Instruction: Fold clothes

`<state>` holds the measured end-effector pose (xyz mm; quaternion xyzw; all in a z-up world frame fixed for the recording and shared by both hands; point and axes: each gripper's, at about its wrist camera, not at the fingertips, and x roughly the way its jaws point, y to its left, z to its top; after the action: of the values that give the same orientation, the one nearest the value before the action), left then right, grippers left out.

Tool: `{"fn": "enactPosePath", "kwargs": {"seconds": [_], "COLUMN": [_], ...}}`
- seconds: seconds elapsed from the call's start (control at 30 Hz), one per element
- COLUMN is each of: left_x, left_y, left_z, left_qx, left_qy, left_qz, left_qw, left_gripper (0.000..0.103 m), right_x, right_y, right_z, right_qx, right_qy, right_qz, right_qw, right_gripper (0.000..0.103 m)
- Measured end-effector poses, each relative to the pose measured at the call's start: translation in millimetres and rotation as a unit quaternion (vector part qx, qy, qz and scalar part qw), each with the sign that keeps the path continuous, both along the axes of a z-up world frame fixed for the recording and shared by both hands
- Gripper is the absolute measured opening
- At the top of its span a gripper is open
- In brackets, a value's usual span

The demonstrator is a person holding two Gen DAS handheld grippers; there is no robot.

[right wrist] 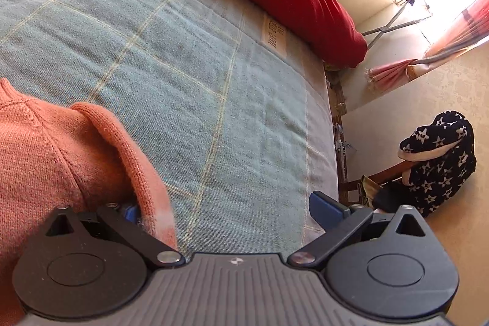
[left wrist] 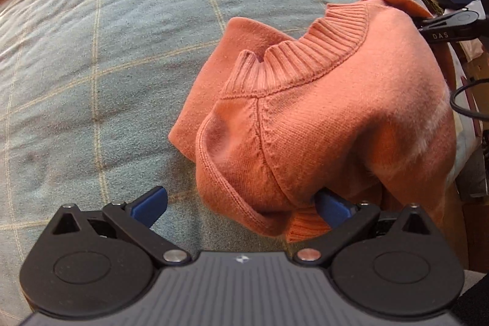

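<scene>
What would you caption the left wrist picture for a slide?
Open left gripper beside a bunched orange sweater on a blue-green checked bedspread.

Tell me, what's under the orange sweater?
Under the orange sweater is the blue checked blanket. One blue finger of the left tongs pokes beneath its edge. Anything else below is covered by the knit.

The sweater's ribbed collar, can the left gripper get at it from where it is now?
Probably yes. The ribbed collar lies exposed on top of the orange sweater, ahead of the open left gripper, with nothing covering it.
</scene>
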<state>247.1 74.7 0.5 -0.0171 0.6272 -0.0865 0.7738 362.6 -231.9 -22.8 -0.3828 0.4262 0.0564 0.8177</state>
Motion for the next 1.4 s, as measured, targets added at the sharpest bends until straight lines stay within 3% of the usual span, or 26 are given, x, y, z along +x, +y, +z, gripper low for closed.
{"fn": "enactPosePath", "kwargs": {"seconds": [0.1,0.2,0.3,0.5,0.73,0.8,0.87,1.03,1.23,1.4], "left_x": [-2.9,-3.5,-5.3,4.5,31.0,44.6,58.0,89.1,120.6,139.1], "left_y": [-1.0,-2.2,-7.7,3.5,6.3,9.2,10.9,13.4,16.1,16.1], "left_z": [1.1,-5.7,-11.5,3.8,23.9,23.7,21.2,18.5,16.0,12.3], "left_qx": [0.010,0.006,0.040,0.061,0.103,0.103,0.096,0.096,0.065,0.033], "left_qy": [-0.006,0.016,0.020,-0.011,-0.060,-0.065,-0.065,-0.078,-0.080,-0.080], "left_qz": [0.002,-0.006,-0.023,0.025,0.038,0.037,0.033,0.018,0.005,-0.037], "left_qw": [0.9999,0.9998,0.9987,0.9978,0.9921,0.9919,0.9927,0.9922,0.9947,0.9956], "left_gripper": [0.103,0.102,0.100,0.094,0.064,0.061,0.049,0.038,0.011,0.006], "right_x": [4.4,7.3,10.1,22.4,46.3,55.1,66.0,92.1,121.5,137.5], "right_y": [-2.5,-2.3,-4.3,-8.5,-7.6,-6.1,-4.5,0.8,1.9,0.5], "right_z": [-2.6,-4.1,-2.6,5.1,6.8,4.1,0.1,-11.1,-19.5,-27.2], "right_qx": [0.008,0.009,0.008,0.003,-0.005,-0.010,-0.011,-0.025,-0.031,-0.029], "right_qy": [0.004,0.005,0.003,-0.010,-0.031,-0.034,-0.033,-0.037,-0.036,-0.025], "right_qz": [0.000,0.006,0.009,0.015,0.021,0.023,0.023,0.035,0.037,0.039], "right_qw": [1.000,1.000,1.000,1.000,0.999,0.999,0.999,0.998,0.998,0.998], "right_gripper": [0.103,0.103,0.103,0.103,0.103,0.103,0.103,0.103,0.103,0.103]}}
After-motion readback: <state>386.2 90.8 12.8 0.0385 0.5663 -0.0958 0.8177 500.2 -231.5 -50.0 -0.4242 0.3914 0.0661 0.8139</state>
